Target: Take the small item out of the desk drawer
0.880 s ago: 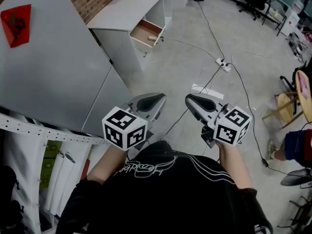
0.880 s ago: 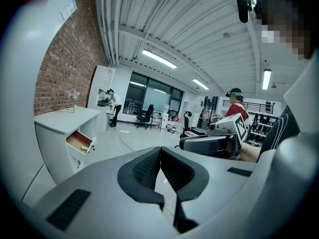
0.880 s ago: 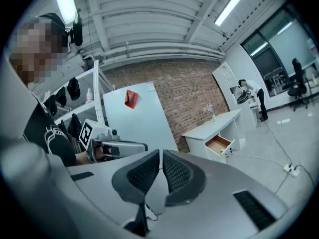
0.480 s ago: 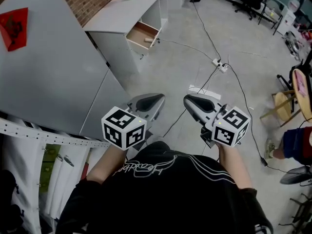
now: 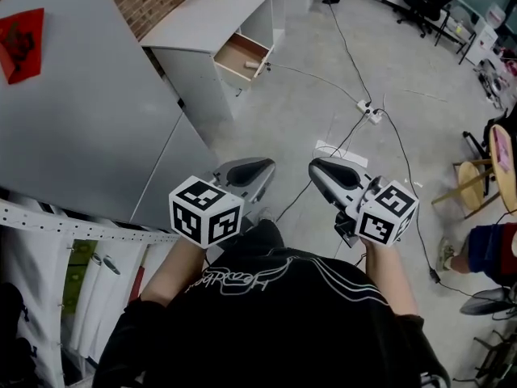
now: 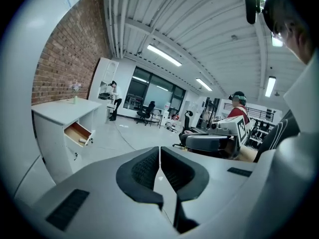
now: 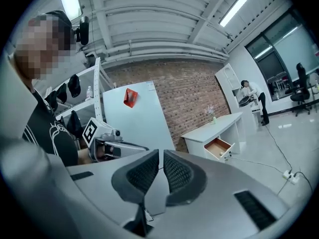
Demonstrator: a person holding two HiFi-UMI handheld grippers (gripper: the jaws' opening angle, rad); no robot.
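Observation:
The white desk (image 5: pixel 212 14) stands far ahead by the brick wall, and its wooden drawer (image 5: pixel 241 56) is pulled open. Inside it near the front lies a small pale item (image 5: pixel 253 63). The drawer (image 6: pixel 79 133) with the item (image 6: pixel 82 140) also shows in the left gripper view, and the drawer (image 7: pixel 218 147) in the right gripper view. I hold both grippers close to my chest, several steps from the desk. My left gripper (image 5: pixel 260 168) is shut and empty. So is my right gripper (image 5: pixel 317 168), its pads together with nothing between them.
A large grey panel (image 5: pixel 81 111) with a red paper stands at my left, with a white rack below it. A power strip (image 5: pixel 371 110) and cables cross the concrete floor toward the desk. A stool (image 5: pixel 472 176) and a seated person (image 5: pixel 493 249) are at the right.
The head view has shifted slightly, so the desk sits a little differently in frame. Both grippers stay shut in front of my chest.

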